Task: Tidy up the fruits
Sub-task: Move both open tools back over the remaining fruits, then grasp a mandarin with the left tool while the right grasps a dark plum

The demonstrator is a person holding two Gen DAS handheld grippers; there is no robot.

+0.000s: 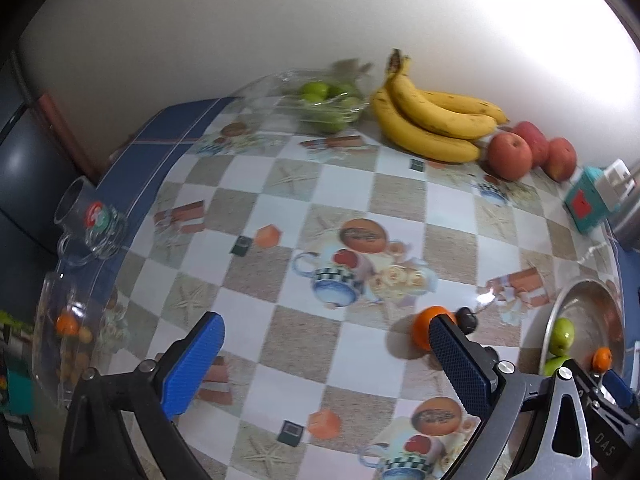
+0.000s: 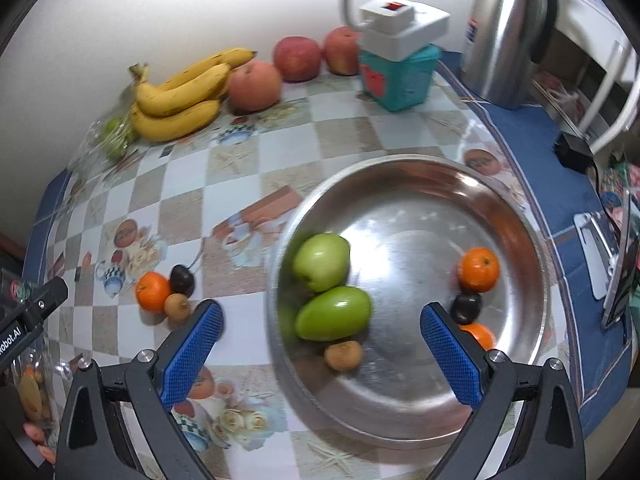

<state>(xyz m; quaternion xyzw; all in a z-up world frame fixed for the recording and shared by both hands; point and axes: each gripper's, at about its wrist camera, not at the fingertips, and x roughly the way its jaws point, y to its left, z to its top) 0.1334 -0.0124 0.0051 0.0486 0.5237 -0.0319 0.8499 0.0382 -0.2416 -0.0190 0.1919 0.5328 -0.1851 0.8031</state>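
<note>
Two green fruits [image 2: 328, 292] lie touching in the steel bowl [image 2: 516, 216], right between the right gripper [image 2: 320, 354] fingers, which are spread wide and hold nothing. An orange [image 2: 479, 269] sits ahead to its right. The left gripper [image 1: 326, 364], also spread and empty, hangs over the table [image 1: 348, 184], with another orange [image 1: 423, 326] by its right finger. Bananas [image 1: 432, 124] lie far ahead by the wall.

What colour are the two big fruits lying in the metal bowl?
Green. The two big fruits lie side by side in the metal bowl, clearest in the right wrist view.
</note>
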